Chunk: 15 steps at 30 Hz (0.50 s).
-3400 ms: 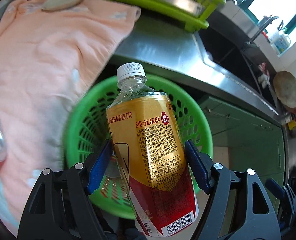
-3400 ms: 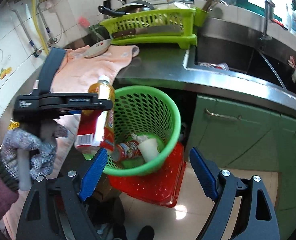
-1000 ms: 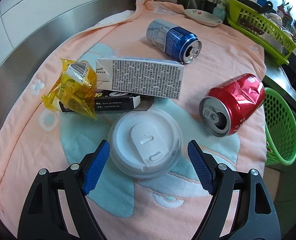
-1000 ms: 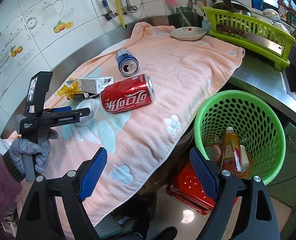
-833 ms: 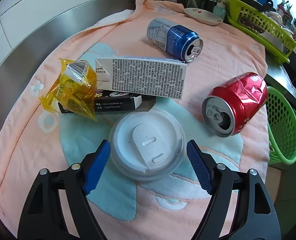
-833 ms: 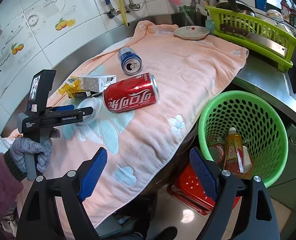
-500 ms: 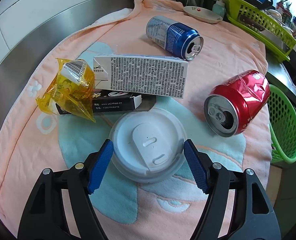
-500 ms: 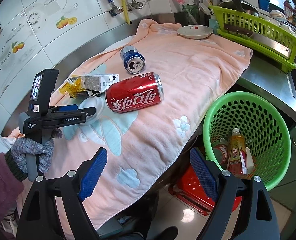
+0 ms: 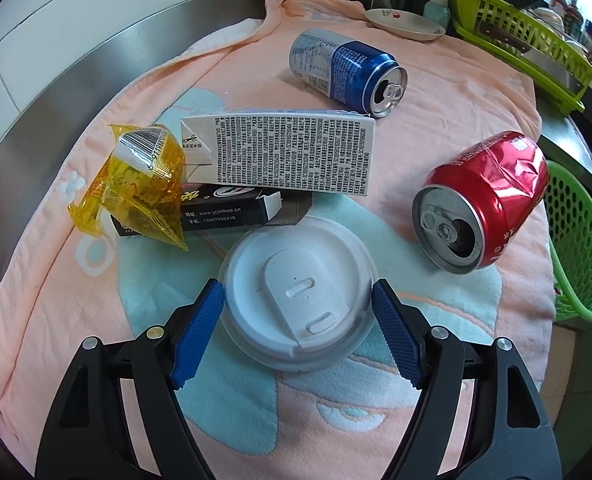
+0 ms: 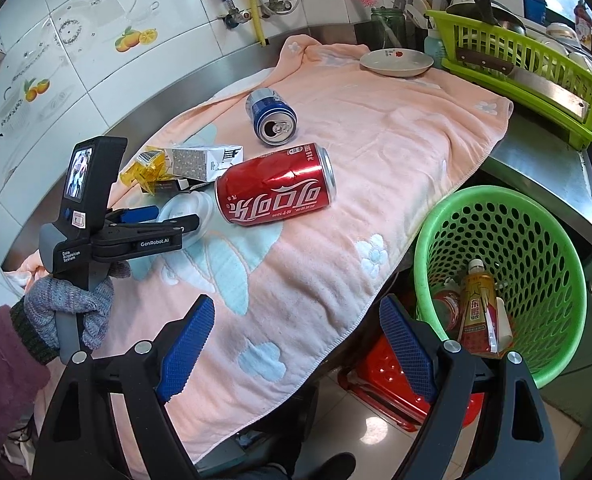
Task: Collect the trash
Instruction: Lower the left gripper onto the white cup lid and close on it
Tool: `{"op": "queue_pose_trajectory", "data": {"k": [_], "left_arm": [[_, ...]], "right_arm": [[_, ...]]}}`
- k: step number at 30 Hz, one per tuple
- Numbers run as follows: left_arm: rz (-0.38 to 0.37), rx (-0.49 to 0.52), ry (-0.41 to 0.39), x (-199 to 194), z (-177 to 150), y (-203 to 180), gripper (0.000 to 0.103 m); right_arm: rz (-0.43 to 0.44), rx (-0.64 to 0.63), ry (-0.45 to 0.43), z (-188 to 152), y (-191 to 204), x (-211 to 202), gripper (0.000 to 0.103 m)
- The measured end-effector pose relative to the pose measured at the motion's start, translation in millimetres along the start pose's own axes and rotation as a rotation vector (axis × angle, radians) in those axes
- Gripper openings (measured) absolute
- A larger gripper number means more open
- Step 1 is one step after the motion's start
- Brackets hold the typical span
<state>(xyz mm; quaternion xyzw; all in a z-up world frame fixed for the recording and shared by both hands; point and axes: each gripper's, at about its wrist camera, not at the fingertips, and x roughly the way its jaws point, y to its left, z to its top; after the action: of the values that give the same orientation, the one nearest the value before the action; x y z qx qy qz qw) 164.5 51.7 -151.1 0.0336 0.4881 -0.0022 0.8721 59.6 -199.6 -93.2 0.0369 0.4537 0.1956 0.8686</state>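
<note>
Right gripper [image 10: 296, 344]: nearest, over the towel's near edge; blue ribbed pads stand wide apart with nothing between them.
Left gripper [image 9: 298, 330]: straddles the lid; the pads sit right at its rim on both sides and the jaws are opening slightly, so I read no firm clamp yet.
Lid [image 9: 298, 294]: round white plastic cup lid, flat on the towel, smooth with a raised tab.
Towel [image 9: 436, 400]: soft peach terry with pale blue patches, draped over the steel counter.
Red can [image 9: 482, 200]: right of the lid, on its side, dented thin metal.
Black box [image 9: 211, 214]: small card carton, just beyond the lid.
Yellow wrapper [image 9: 135, 188]: crinkled clear film, far left.
Carton [image 9: 277, 148]: white printed drink box lying across the black box.
Blue can [image 9: 346, 70]: farthest, on its side.
Bin [image 10: 544, 236]: green perforated plastic basket below the counter's right end; holds a bottle [image 10: 478, 312] and some other trash.
Progress: early to middle by my judgement; several pieces binned, six left on the towel.
</note>
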Motion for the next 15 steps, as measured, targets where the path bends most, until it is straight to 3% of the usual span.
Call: {"op": "queue_pose_trajectory", "data": {"k": [2,4,5,8,15], "left_arm": [[0.007,0.008,-0.01,-1.7,-1.5,-1.5,0.073],[-0.013,0.029,-0.025,-7.2,-3.3,-5.7,0.051],[-0.011,0.031,-0.012,-8.0,-3.4,-7.3,0.048],[-0.002,0.04,0.0,-8.7,-4.3,-9.3,0.048],[-0.072,-0.015,-0.009,-11.7,-8.5,4.3,0.048]], "right_arm": [[-0.003,-0.001,0.002,0.7,-0.9,0.8,0.082],[-0.005,0.001,0.005,1.8,-1.5,2.2,0.082],[-0.006,0.003,0.006,2.9,-1.7,2.8,0.082],[-0.003,0.013,0.009,7.3,-2.4,5.9,0.082],[0.007,0.02,0.009,14.4,-0.1,8.5,0.082]]}}
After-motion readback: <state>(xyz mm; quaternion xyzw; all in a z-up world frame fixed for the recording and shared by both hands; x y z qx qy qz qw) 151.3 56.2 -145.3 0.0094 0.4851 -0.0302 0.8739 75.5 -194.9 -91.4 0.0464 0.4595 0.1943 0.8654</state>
